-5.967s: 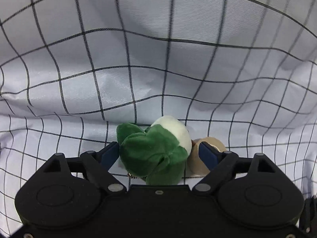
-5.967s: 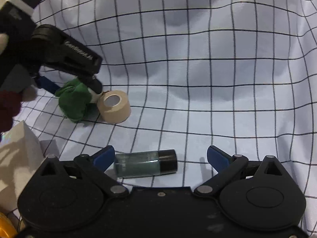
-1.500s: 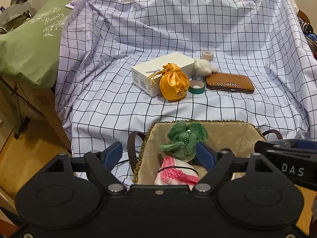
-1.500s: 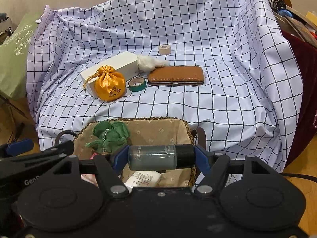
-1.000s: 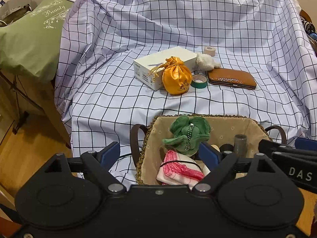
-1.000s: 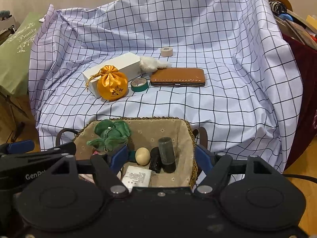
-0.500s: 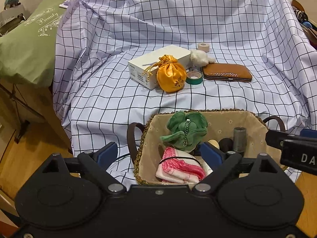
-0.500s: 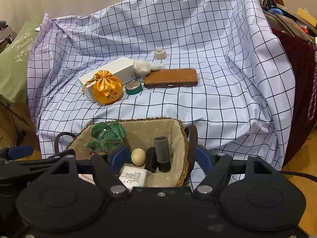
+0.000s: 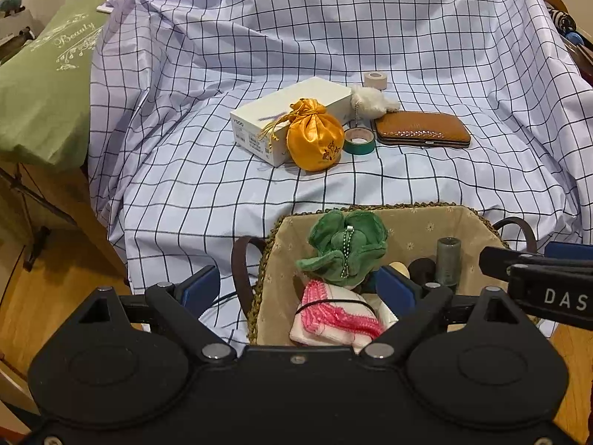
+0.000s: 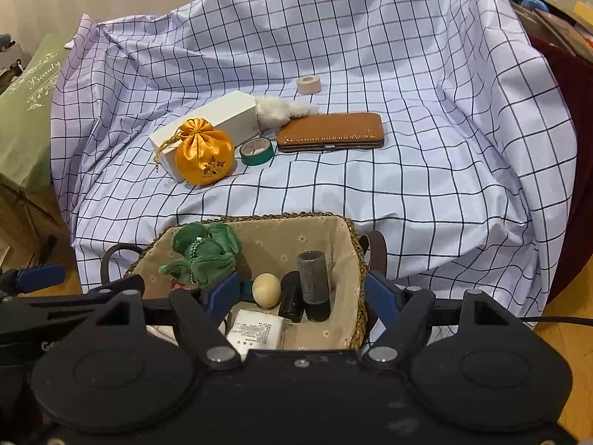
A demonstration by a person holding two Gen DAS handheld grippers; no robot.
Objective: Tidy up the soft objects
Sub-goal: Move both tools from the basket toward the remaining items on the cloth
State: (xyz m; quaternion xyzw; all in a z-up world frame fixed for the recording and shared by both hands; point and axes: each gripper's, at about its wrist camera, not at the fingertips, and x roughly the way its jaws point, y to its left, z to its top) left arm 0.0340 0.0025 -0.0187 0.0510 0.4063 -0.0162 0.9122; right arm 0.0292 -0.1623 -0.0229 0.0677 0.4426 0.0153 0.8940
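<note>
A woven basket (image 9: pixel 437 218) (image 10: pixel 354 256) with a beige lining stands in front of the checked cloth. In it lie a green plush toy (image 9: pixel 343 248) (image 10: pixel 202 250), a pink and white cloth (image 9: pixel 333 320), a dark bottle (image 10: pixel 314 282) (image 9: pixel 447 259), a beige egg-shaped thing (image 10: pixel 266 290) and a white packet (image 10: pixel 255 332). My left gripper (image 9: pixel 298 289) is open and empty over the basket's near left. My right gripper (image 10: pixel 302 293) is open and empty over its near right. On the cloth lie a yellow satin pouch (image 9: pixel 314 140) (image 10: pixel 204 154) and a white fluffy charm (image 9: pixel 370 102) (image 10: pixel 276 109).
On the cloth also lie a white box (image 9: pixel 289 115), a green tape roll (image 9: pixel 358 141), a beige tape roll (image 9: pixel 375 81) and a brown case (image 9: pixel 422 132). A green cushion (image 9: pixel 40 85) is at the left. A dark red drape (image 10: pixel 570 111) is at the right. Wooden floor lies below.
The green toy went from my left gripper into the basket. My right gripper let the bottle go into the basket about a second ago. Both grippers have since drawn back a little.
</note>
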